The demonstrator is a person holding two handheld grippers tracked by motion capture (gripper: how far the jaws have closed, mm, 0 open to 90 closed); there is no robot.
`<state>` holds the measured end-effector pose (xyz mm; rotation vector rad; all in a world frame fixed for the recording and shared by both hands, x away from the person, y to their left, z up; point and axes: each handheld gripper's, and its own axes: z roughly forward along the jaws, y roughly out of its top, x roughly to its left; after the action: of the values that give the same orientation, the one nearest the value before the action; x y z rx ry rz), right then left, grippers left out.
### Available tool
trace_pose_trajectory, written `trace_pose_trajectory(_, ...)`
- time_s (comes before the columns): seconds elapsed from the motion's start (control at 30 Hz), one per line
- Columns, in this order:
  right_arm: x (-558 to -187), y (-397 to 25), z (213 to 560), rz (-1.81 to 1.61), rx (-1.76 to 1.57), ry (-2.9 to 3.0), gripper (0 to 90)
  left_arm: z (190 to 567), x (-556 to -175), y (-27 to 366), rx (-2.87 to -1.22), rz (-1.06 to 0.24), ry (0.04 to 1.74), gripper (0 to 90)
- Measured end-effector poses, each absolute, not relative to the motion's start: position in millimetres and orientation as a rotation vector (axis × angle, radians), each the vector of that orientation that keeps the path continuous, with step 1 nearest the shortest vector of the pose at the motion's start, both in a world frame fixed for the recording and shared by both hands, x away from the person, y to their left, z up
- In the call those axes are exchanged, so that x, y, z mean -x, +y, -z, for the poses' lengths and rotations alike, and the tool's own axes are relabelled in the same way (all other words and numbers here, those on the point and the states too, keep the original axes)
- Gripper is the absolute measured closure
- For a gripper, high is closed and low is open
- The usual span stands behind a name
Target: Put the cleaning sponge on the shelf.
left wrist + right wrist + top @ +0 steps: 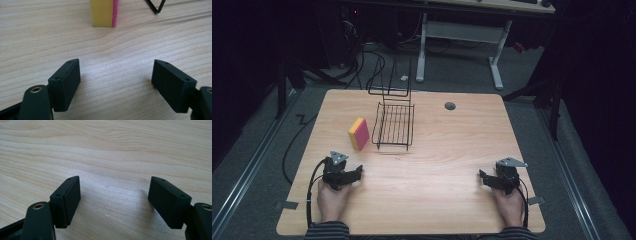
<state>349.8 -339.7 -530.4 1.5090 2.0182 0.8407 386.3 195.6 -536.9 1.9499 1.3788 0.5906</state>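
The sponge (358, 133), yellow with a pink face, stands on edge on the wooden table (442, 150), just left of a black wire rack (394, 124); from above I can't quite tell whether they touch. I have my left gripper (116, 80) low over the wood, jaws spread wide, facing the sponge ahead. My right gripper (115, 198) sits near the table's right edge, jaws equally apart, nothing between them.
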Motion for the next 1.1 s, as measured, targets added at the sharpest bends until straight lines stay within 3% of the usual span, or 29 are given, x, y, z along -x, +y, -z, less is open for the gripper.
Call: trace_pose_trajectory(1.1, -350.5, -339.6, 530.4, -0.838, -1.521, 2.006, 26.3, 537.0, -383.6, 194.4, -1.967, -0.576, 1.353, 21.3)
